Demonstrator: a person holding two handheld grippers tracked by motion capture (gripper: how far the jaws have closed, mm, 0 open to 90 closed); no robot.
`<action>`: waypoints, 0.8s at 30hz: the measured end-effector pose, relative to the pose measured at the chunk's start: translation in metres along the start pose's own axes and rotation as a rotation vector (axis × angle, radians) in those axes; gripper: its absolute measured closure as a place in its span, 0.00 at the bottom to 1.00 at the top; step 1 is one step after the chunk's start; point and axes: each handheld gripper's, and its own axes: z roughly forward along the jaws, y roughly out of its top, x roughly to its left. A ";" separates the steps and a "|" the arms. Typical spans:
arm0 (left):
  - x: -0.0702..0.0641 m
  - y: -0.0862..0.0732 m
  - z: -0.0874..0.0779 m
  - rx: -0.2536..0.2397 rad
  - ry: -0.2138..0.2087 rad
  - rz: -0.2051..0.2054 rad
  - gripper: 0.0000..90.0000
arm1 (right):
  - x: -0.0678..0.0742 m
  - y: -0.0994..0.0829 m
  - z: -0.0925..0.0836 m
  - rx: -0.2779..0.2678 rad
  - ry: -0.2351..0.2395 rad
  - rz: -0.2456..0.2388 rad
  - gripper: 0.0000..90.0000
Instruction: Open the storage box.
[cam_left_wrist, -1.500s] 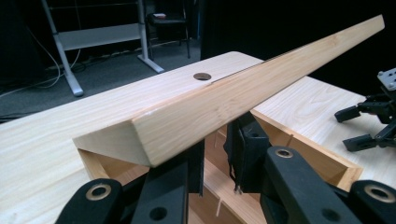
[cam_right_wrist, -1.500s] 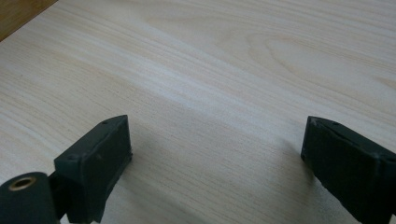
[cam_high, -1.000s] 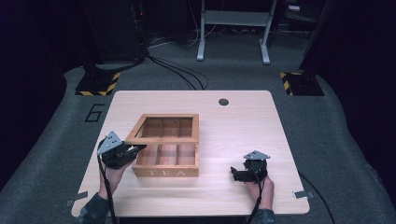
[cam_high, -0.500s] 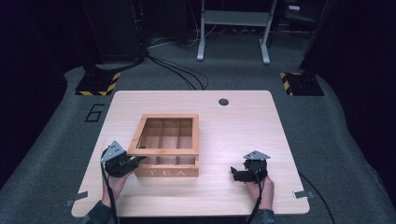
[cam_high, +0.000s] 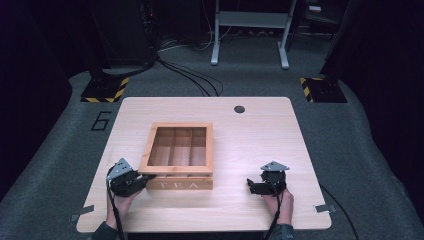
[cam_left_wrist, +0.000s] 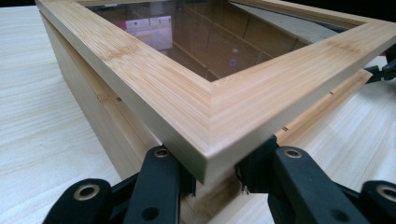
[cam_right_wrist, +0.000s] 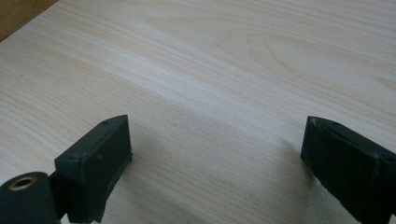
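your left gripper (cam_high: 131, 181) has dropped w/ the lid (cam_left_wrist: 205, 116) since a sec ago: lid now nearly flat on the tea box (cam_high: 181, 184), mid-desk (cam_high: 260, 135), slightly toward 9. jaws still grip the lid's near-left corner, just easing apart. closing looks about done. right gripper (cam_high: 261, 186) idle at 5 o'clock, jaws wide, empty.

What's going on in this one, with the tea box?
A person works at a wooden table with a gripper in each hand. The left gripper is clamped on the near left corner of the glass-windowed lid of a wooden tea box. The lid looks nearly or fully down on the box; I cannot tell whether a slight gap remains. The right gripper rests open over bare tabletop, apart from the box, holding nothing.
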 end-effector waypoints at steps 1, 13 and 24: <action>0.000 0.000 -0.001 0.000 0.000 0.003 0.79 | 0.000 0.000 0.000 0.000 0.000 0.000 0.09; -0.010 -0.001 -0.016 0.036 0.002 0.014 0.76 | 0.000 0.000 0.000 0.000 0.000 0.000 0.09; -0.011 -0.007 -0.033 0.028 0.029 0.027 0.73 | 0.000 0.000 0.000 0.000 0.000 -0.001 0.09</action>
